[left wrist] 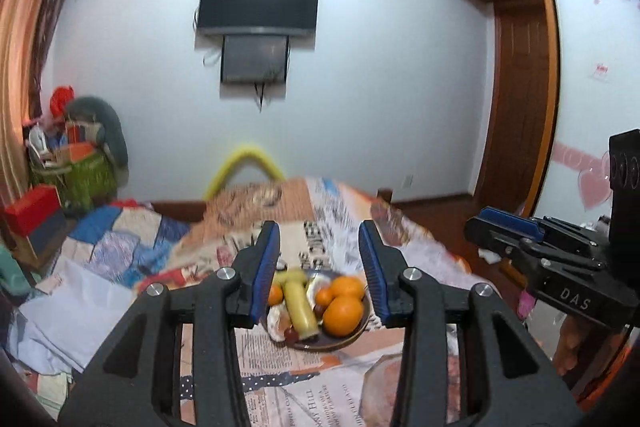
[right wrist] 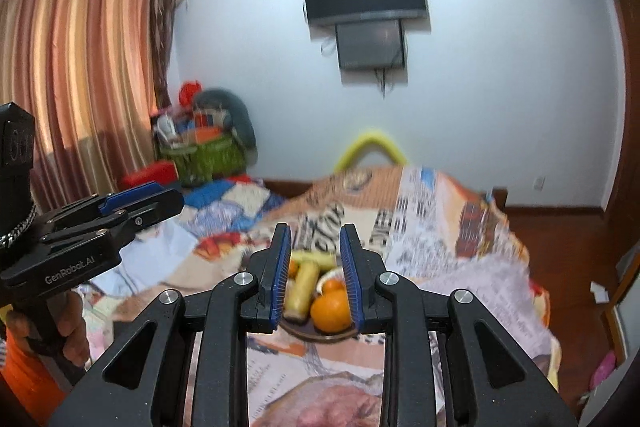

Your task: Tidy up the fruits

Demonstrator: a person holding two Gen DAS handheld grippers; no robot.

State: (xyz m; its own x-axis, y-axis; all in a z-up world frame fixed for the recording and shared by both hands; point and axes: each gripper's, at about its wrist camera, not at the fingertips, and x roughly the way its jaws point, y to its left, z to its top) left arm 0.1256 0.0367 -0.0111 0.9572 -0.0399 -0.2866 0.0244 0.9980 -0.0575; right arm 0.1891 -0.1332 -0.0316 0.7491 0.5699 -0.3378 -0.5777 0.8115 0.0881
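A dark plate [left wrist: 352, 337] of fruit sits on a table covered in newspaper-print cloth [left wrist: 304, 399]. It holds oranges [left wrist: 342, 315], a yellow banana [left wrist: 300, 307] and small dark red fruits [left wrist: 292, 335]. My left gripper [left wrist: 319, 263] is open and empty, held above and in front of the plate. The right gripper [left wrist: 508, 227] shows at the right of this view. In the right wrist view my right gripper [right wrist: 315, 261] is open and empty, framing the plate [right wrist: 320, 335], an orange [right wrist: 330, 311] and the banana [right wrist: 302, 291]. The left gripper [right wrist: 136, 201] shows at the left.
A bed with a patchwork quilt [left wrist: 120, 239] lies left of the table. Boxes and a green basket [left wrist: 84, 179] are piled in the far left corner. A TV [left wrist: 258, 3] hangs on the far wall. A wooden door [left wrist: 516, 99] stands at the right.
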